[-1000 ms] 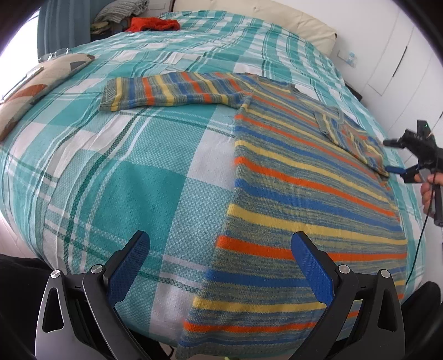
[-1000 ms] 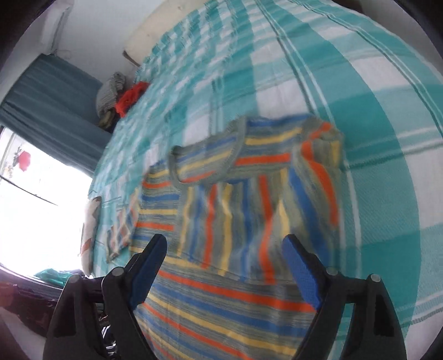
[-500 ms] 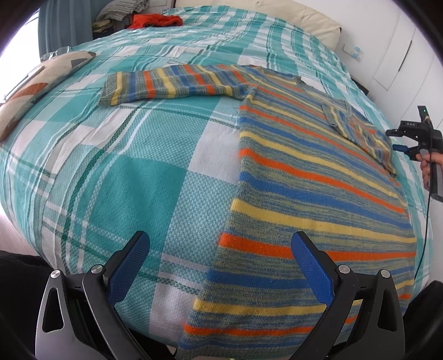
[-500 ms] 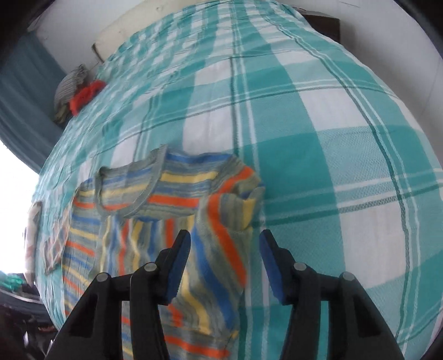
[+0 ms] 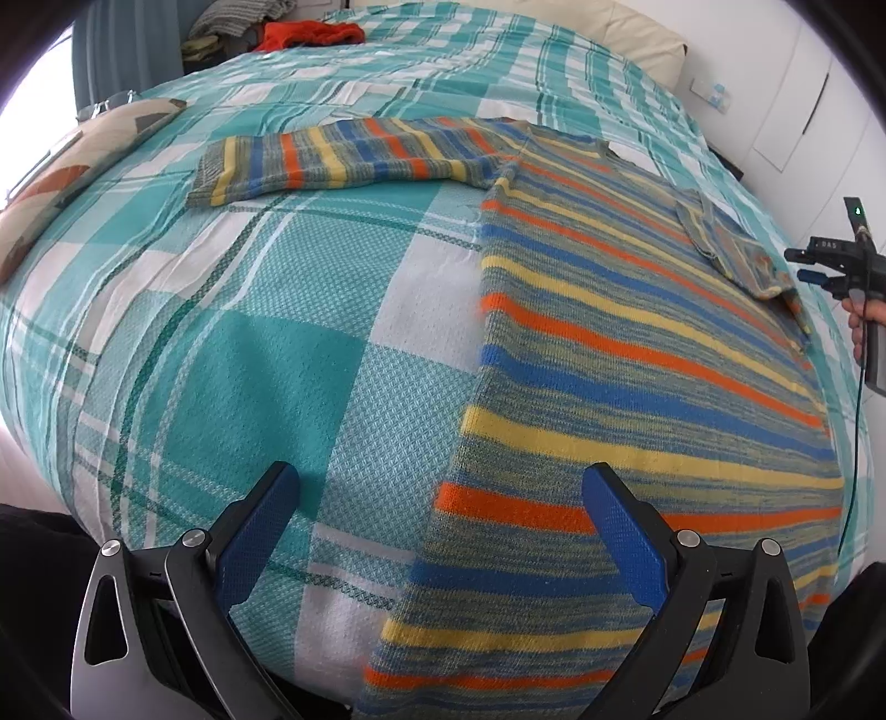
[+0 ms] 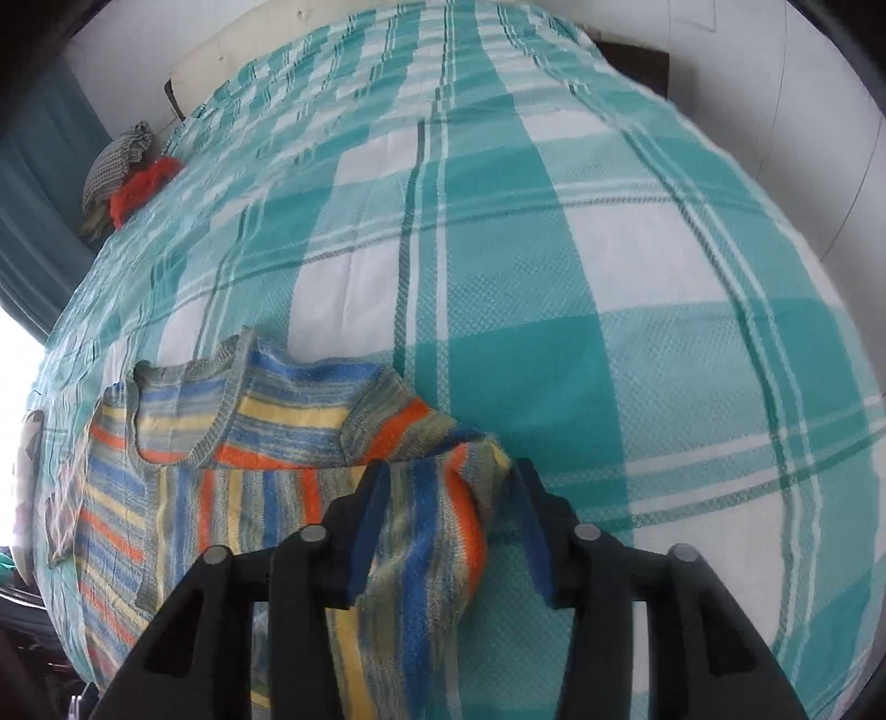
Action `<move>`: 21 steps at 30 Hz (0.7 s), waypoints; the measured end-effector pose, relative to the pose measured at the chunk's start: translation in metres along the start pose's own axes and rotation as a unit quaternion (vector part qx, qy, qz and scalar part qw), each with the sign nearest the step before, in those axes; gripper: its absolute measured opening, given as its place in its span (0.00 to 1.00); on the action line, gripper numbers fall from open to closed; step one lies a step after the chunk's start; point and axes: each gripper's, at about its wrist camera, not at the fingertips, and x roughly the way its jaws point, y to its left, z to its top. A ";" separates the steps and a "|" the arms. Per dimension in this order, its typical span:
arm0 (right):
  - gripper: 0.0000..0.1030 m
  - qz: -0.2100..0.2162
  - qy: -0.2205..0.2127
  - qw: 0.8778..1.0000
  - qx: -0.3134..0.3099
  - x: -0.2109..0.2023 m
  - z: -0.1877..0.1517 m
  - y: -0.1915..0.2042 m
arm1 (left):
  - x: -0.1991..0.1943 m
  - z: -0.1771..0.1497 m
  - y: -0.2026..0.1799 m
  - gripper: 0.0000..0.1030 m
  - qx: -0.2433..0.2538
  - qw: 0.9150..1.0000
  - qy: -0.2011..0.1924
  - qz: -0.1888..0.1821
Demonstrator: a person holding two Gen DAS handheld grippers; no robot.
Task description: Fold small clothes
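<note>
A small striped sweater (image 5: 637, 354) in orange, blue, yellow and grey lies flat on the bed. One sleeve (image 5: 343, 160) stretches out to the left; the other sleeve (image 5: 736, 255) is folded over the body. My left gripper (image 5: 443, 531) is open, just above the sweater's bottom hem at the near bed edge. My right gripper (image 6: 448, 531) has its jaws partly closed around the folded shoulder edge (image 6: 443, 498) of the sweater (image 6: 221, 443), with fabric between the pads. It also shows in the left wrist view (image 5: 830, 271) at the sweater's right edge.
The bed has a teal and white checked cover (image 5: 221, 332). A patterned cushion (image 5: 66, 171) lies at the left edge. A red garment (image 5: 310, 33) and other clothes sit at the far corner. A cream headboard (image 5: 609, 27) and white wardrobe (image 5: 803, 99) stand behind.
My right gripper has moved down to the sweater's right shoulder and its jaws have narrowed around the fabric. My left gripper stays open and has crept closer to the hem.
</note>
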 end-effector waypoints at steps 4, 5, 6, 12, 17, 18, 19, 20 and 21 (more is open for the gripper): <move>0.46 0.094 -0.038 0.991 -0.090 -0.045 -0.020 0.038 | -0.003 -0.001 -0.001 0.99 0.003 1.000 -0.005 -0.001; 0.46 0.141 -0.023 0.984 -0.104 -0.049 -0.030 0.046 | -0.004 -0.001 -0.002 0.99 0.004 1.000 -0.006 0.000; 0.46 0.161 -0.011 0.979 -0.123 -0.051 -0.041 0.058 | -0.005 -0.002 -0.002 0.99 0.004 1.000 -0.007 0.000; 0.50 0.153 0.019 0.935 -0.320 -0.050 -0.107 0.157 | -0.005 -0.004 -0.004 0.99 0.006 1.000 -0.008 0.001; 0.41 0.092 0.023 0.928 -0.361 -0.007 -0.118 0.210 | -0.005 -0.004 -0.003 0.99 0.009 1.000 -0.008 0.010; 0.06 0.084 0.038 0.937 -0.338 0.005 -0.112 0.209 | -0.005 -0.004 0.000 0.99 0.004 1.000 -0.007 0.009; 0.04 0.091 0.040 0.948 -0.301 0.009 -0.106 0.203 | -0.006 -0.004 0.003 0.99 -0.002 1.000 -0.007 0.006; 0.04 0.125 0.033 0.958 -0.258 0.007 -0.099 0.195 | -0.007 -0.005 0.005 0.99 -0.008 1.000 -0.007 0.002; 0.04 0.170 0.031 0.960 -0.220 0.003 -0.094 0.187 | -0.007 -0.004 0.008 0.99 -0.012 1.000 -0.007 -0.001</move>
